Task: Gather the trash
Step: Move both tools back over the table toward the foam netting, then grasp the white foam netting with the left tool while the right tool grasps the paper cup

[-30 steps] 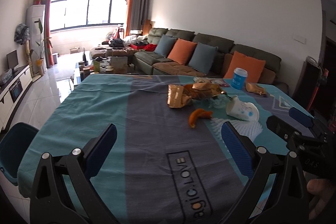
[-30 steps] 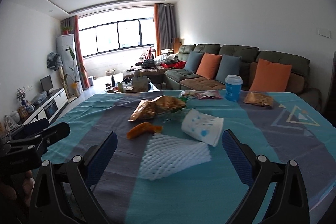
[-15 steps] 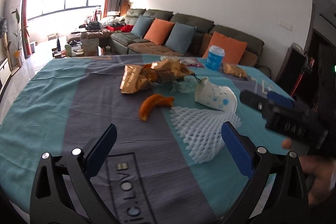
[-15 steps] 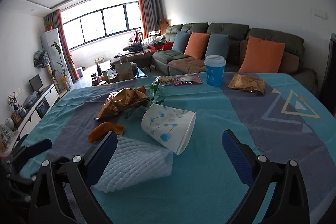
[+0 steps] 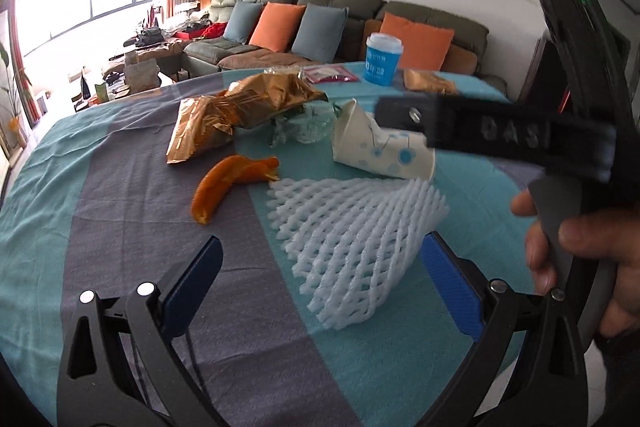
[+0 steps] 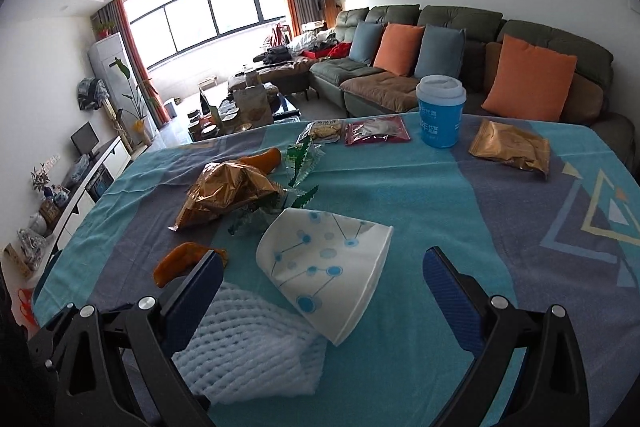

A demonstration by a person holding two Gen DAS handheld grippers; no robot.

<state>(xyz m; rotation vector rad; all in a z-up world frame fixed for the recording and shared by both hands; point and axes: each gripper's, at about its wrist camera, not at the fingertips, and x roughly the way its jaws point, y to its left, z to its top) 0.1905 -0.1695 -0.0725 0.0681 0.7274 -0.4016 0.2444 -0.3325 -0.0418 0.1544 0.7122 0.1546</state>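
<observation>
Both grippers have closed in on the cup point(image 6: 324, 269): left gripper point(image 5: 320, 279) spread around the net point(image 5: 360, 243) beside it, right gripper point(image 6: 320, 287) spread over it.

Right gripper point(image 5: 404, 111) blurred, hiding paper cup point(image 5: 376, 155) top.
</observation>
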